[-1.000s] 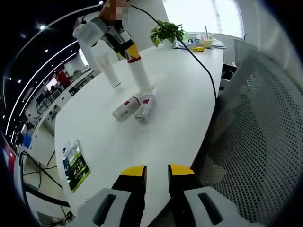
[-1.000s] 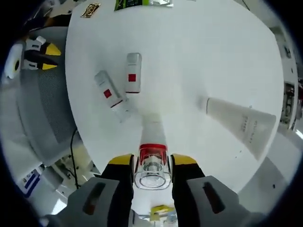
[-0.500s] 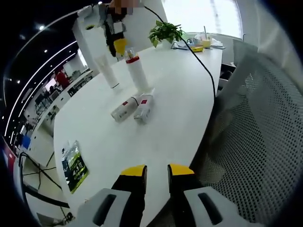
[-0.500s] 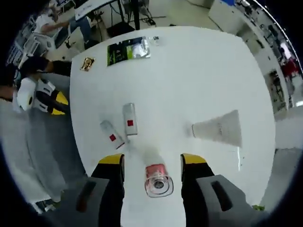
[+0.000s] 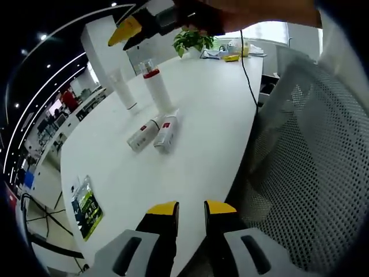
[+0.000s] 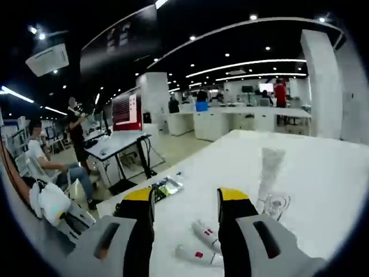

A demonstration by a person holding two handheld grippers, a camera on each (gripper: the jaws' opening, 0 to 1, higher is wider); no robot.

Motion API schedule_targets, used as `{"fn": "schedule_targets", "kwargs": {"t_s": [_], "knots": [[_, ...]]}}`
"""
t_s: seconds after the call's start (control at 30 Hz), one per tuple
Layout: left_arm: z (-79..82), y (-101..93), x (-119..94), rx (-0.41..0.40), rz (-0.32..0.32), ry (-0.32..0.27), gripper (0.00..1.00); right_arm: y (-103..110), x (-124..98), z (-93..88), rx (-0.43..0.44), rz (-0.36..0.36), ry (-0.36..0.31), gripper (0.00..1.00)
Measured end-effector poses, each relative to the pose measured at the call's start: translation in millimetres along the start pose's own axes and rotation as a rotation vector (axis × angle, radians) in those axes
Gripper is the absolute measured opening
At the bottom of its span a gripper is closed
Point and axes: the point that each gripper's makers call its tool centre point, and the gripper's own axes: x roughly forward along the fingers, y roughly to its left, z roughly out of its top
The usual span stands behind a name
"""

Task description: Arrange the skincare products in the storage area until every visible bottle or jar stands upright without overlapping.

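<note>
A white bottle [image 5: 154,86] with a red band and a clear cap [image 6: 275,205] stands upright on the white table [image 5: 196,144]. Behind it a white tube [image 5: 122,89] [image 6: 270,170] stands on its cap. Two small white tubes with red labels [image 5: 142,134] [image 5: 165,130] lie flat side by side, also seen from the right gripper view [image 6: 204,234] [image 6: 193,254]. My right gripper [image 6: 185,199] is open with nothing in it; it hangs above the bottle [image 5: 132,26]. My left gripper [image 5: 190,210] hovers at the table's near edge, its jaws a narrow gap apart and holding nothing.
A green packet [image 5: 85,208] [image 6: 166,186] lies near the table's left end. A mesh chair [image 5: 305,161] stands close on the right. A black cable [image 5: 248,63] runs across the table towards a potted plant [image 5: 193,39]. People sit at desks [image 6: 40,167] beyond.
My right gripper opened, let go of the red-banded bottle and lifted away, its view tilting up towards the room. The bottle now stands upright by itself. My left gripper has barely moved.
</note>
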Motion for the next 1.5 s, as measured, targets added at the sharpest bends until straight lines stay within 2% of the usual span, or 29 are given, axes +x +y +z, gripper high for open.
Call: {"fn": "schedule_targets", "kwargs": {"t_s": [0.07, 0.17, 0.2, 0.23, 0.3, 0.37, 0.4, 0.47, 0.6, 0.73, 0.87, 0.97, 1.03, 1.13, 1.2, 1.27, 1.4, 1.5], "knots": [[0.4, -0.6, 0, 0.003, -0.002, -0.001, 0.19, -8, -7, -26.2, 0.053, -0.044, 0.064, 0.44], [2.8, -2.4, 0, -0.004, -0.011, -0.016, 0.19, -24, -10, -44.3, 0.112, -0.098, 0.094, 0.58], [4.8, -4.8, 1, -0.009, -0.023, -0.025, 0.2, -38, -12, -47.4, 0.134, -0.141, 0.091, 0.6], [5.2, -6.2, 1, -0.007, -0.03, -0.026, 0.2, -51, -13, -47.3, 0.173, -0.177, 0.077, 0.59], [4.2, -9.9, 2, 0.012, -0.041, -0.018, 0.2, -65, -13, -40.5, 0.224, -0.194, 0.033, 0.56], [4.0, -9.9, 2, 0.02, -0.04, -0.018, 0.2, -78, -9, -38.1, 0.205, -0.205, 0.03, 0.57], [3.5, -9.0, 2, 0.017, -0.037, -0.016, 0.2, -74, -7, -36.4, 0.192, -0.203, 0.033, 0.56], [1.8, -8.3, 2, 0.01, -0.036, -0.007, 0.2, -89, 2, -33.6, 0.181, -0.228, 0.038, 0.56], [0.3, -12.4, 3, 0.018, -0.058, 0.005, 0.2, -105, 21, -16.7, 0.191, -0.235, 0.025, 0.57], [-1.2, -13.2, 4, 0.019, -0.064, 0.014, 0.2, -113, 38, -5.5, 0.184, -0.259, 0.016, 0.55], [-2.0, -13.8, 4, 0.019, -0.07, 0.018, 0.2, -111, 44, 2.1, 0.181, -0.294, 0.006, 0.49], [-1.9, -14.2, 4, 0.019, -0.074, 0.019, 0.2, -111, 47, 1.6, 0.186, -0.298, 0.011, 0.45], [-1.5, -14.8, 4, 0.016, -0.077, 0.016, 0.2, -114, 45, -5.3, 0.158, -0.324, 0.054, 0.41], [4.7, -18.6, 3, 0.002, -0.093, -0.015, 0.2, -117, 45, -6.9, 0.167, -0.327, 0.063, 0.36], [4.0, -19.9, 3, 0.015, -0.097, -0.01, 0.2, -120, 44, -6.5, 0.169, -0.333, 0.058, 0.31], [3.7, -20.9, 3, 0.019, -0.102, -0.011, 0.2, -119, 45, -7.5, 0.178, -0.319, 0.062, 0.3], [5.4, -19.7, 2, 0.006, -0.098, -0.019, 0.2, -117, 46, -7.7, 0.117, -0.281, 0.083, 0.3], [5.4, -21.1, 2, 0.01, -0.104, -0.021, 0.2, -116, 46, -7.8, 0.079, -0.226, 0.095, 0.29]]}}
